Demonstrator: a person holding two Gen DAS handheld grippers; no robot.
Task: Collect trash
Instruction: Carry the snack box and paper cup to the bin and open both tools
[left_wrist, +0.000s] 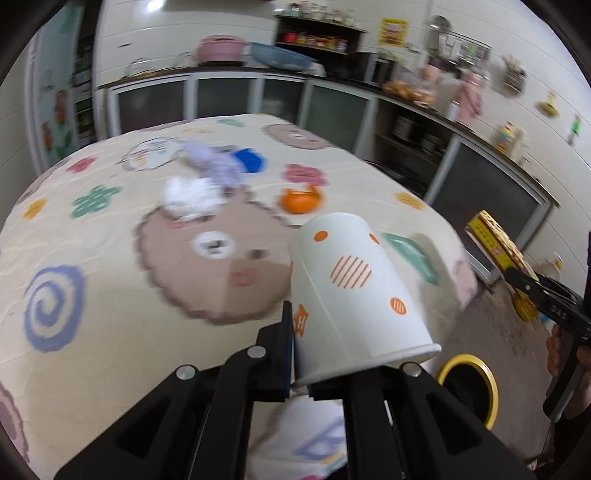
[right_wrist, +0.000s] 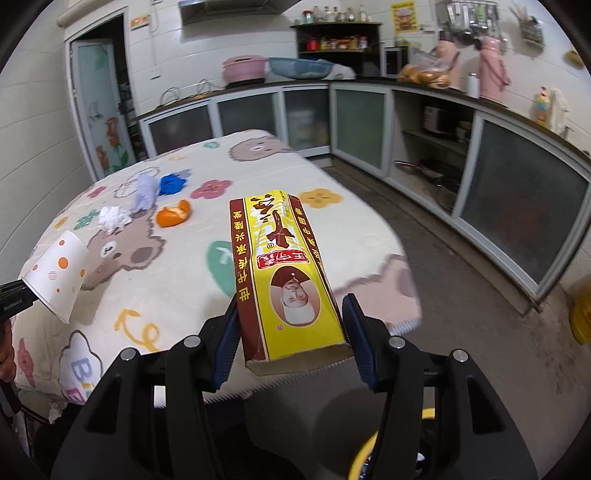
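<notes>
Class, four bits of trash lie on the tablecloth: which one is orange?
The curled orange fruit peel, lying nearest the table's middle. The crumpled white tissue, pale lilac glove and blue crumpled scrap are other colours.
</notes>
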